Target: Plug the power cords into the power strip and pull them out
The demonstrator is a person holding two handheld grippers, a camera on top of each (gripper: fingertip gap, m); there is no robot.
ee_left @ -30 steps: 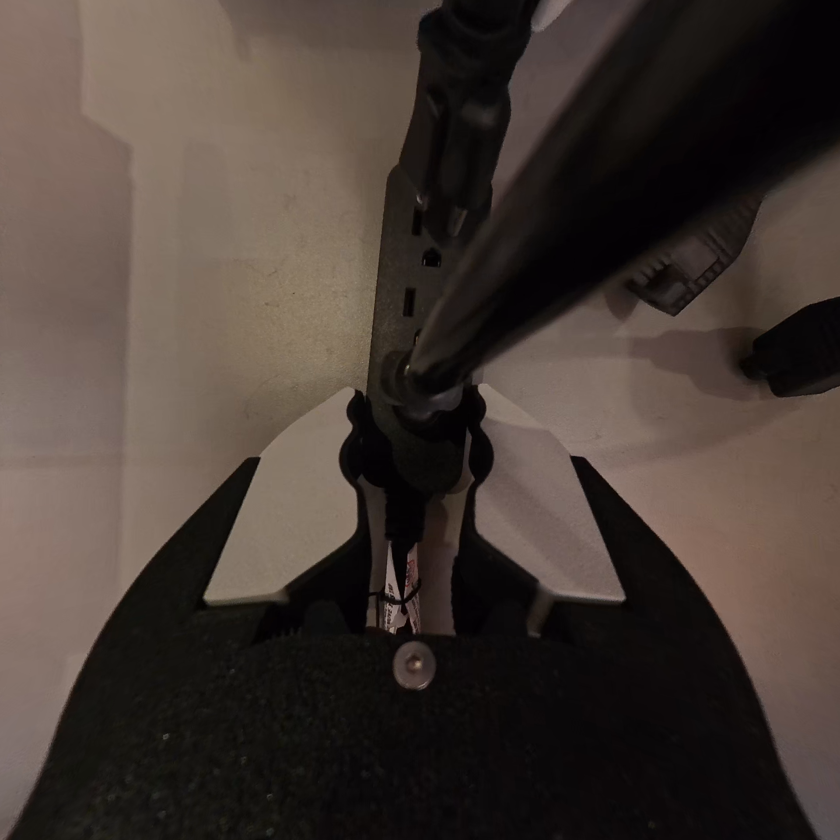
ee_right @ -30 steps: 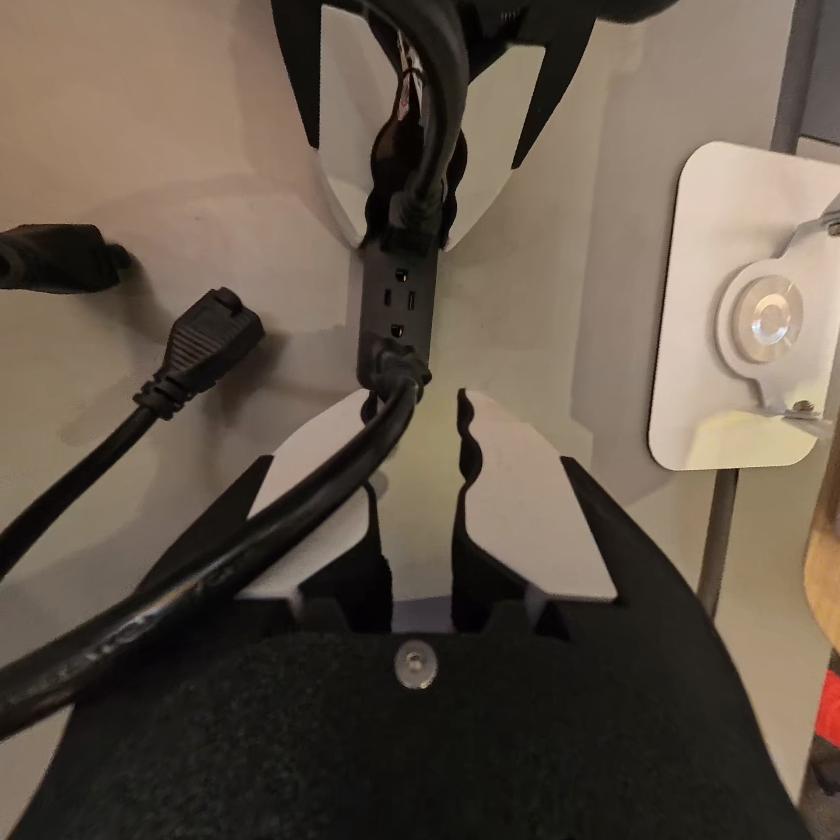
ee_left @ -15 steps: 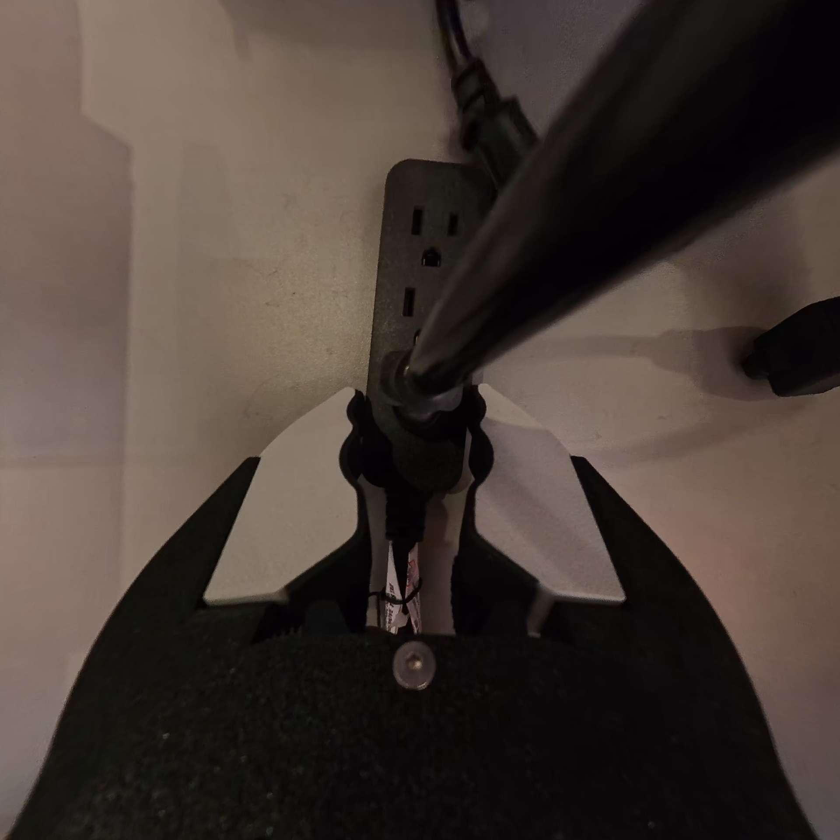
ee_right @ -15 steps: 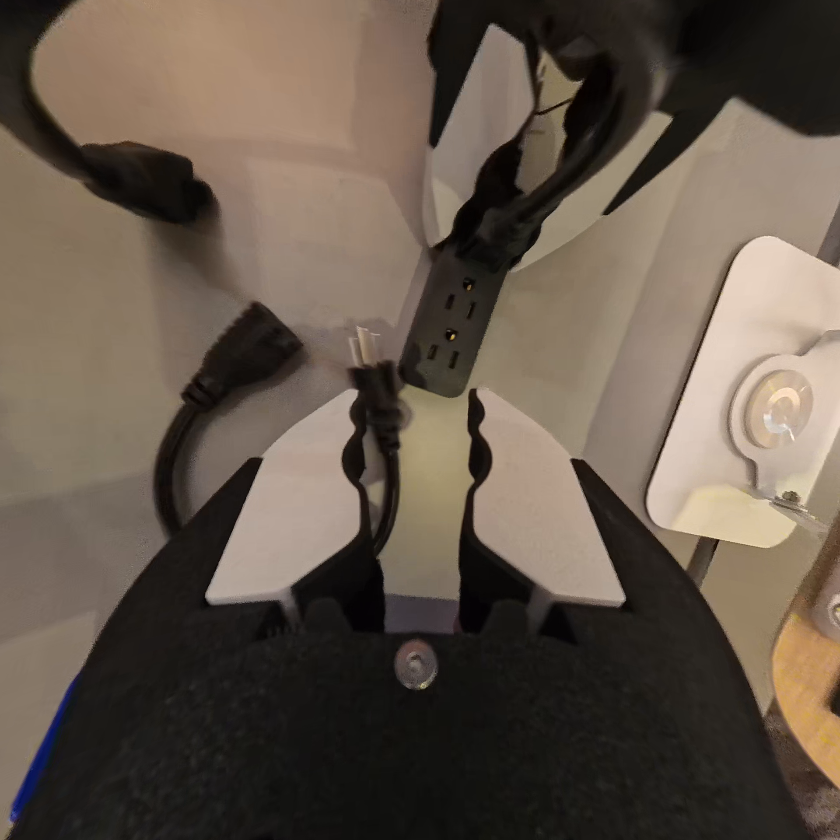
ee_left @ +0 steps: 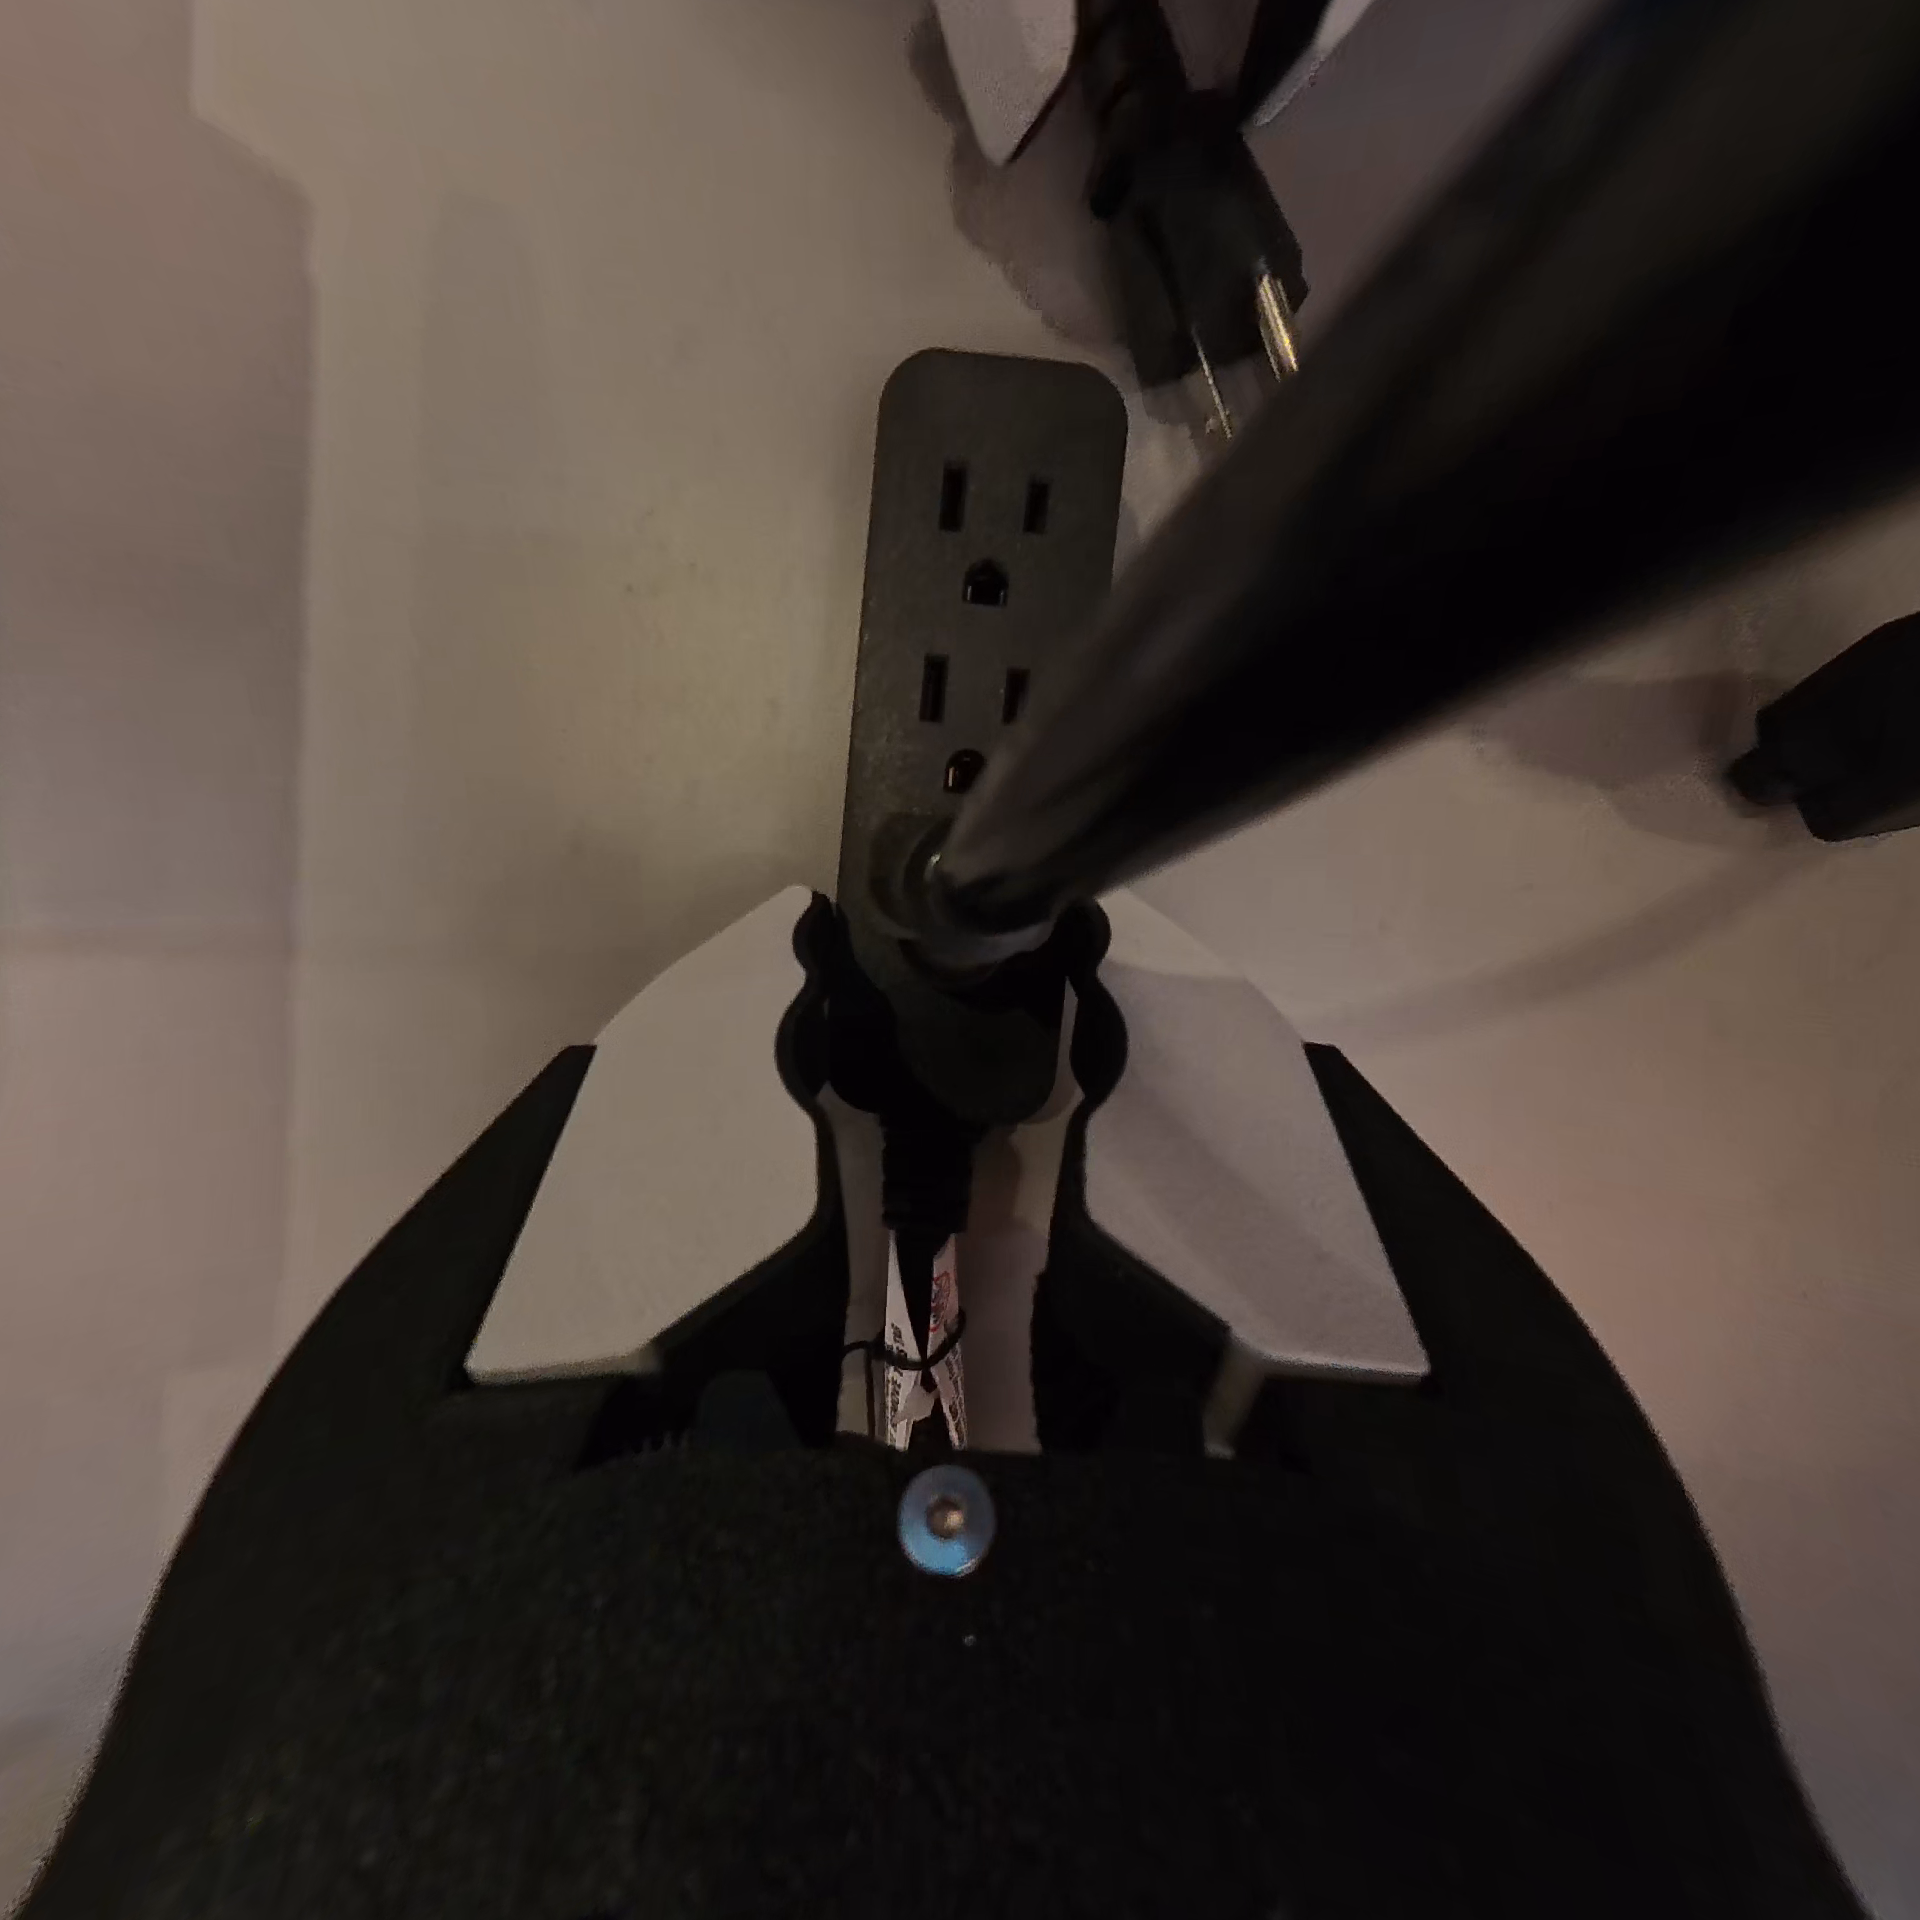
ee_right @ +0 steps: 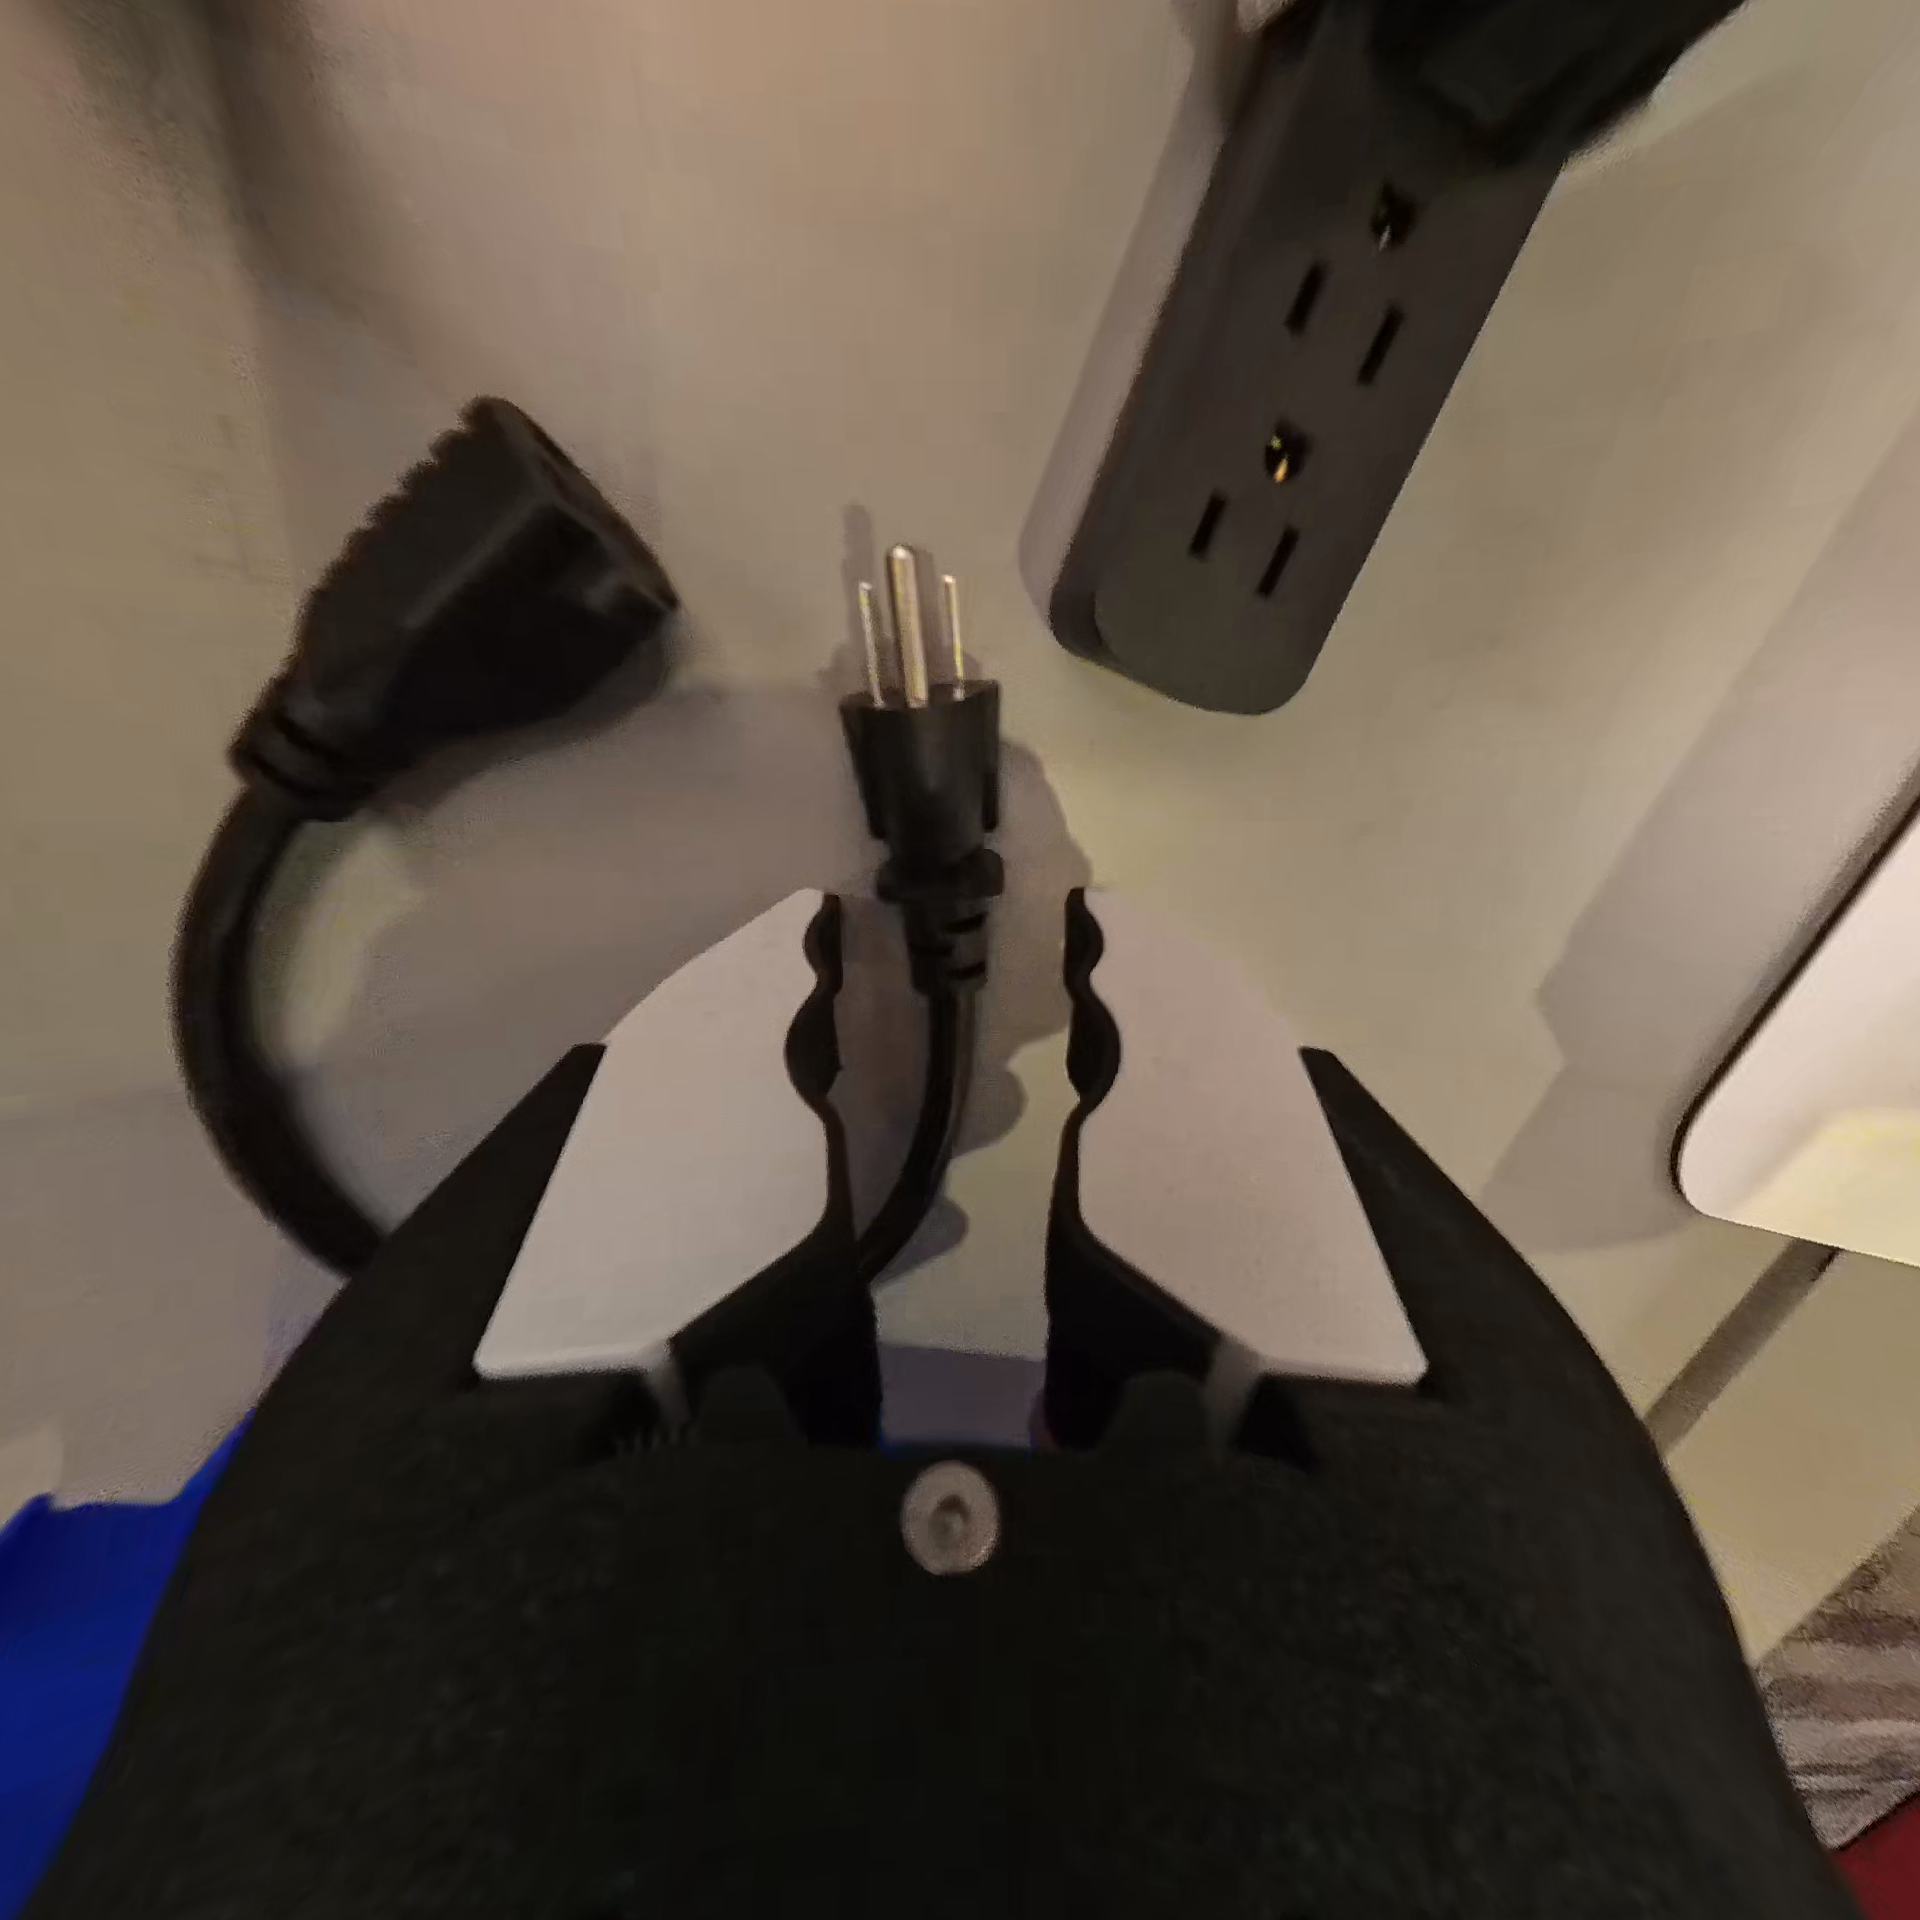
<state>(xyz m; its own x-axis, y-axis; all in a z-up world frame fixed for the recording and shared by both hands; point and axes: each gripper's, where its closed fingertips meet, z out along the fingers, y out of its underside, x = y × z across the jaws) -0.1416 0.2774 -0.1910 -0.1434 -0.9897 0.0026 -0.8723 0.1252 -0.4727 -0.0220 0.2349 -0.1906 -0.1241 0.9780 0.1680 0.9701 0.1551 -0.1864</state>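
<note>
The black power strip (ee_left: 987,582) lies on a pale table (ee_left: 520,520). My left gripper (ee_left: 951,914) is shut on its near end. Two of its outlets are empty, and a thick black cord (ee_left: 1351,520) is plugged into the nearest one. In the right wrist view the strip (ee_right: 1299,416) is at the upper right. My right gripper (ee_right: 951,904) is open. A black three-prong plug (ee_right: 925,758) is just past its tips, out of the strip, with its cord running loose between the fingers. The plug also shows in the left wrist view (ee_left: 1205,260).
A black female cord end (ee_right: 488,582) lies left of the plug, its cable curving back under my right gripper. Another black connector (ee_left: 1849,748) lies at the right of the left wrist view. A white plate (ee_right: 1818,1091) sits at the right and something blue (ee_right: 83,1621) at the lower left. Tip to tip, the grippers are about 12 cm apart. The black connector (ee_left: 1849,748) is about 12 cm from my left fingertips.
The plug at the strip's far outlet has come out. My right gripper has drawn back and left with it, away from the strip. My left gripper has held still on the strip.
</note>
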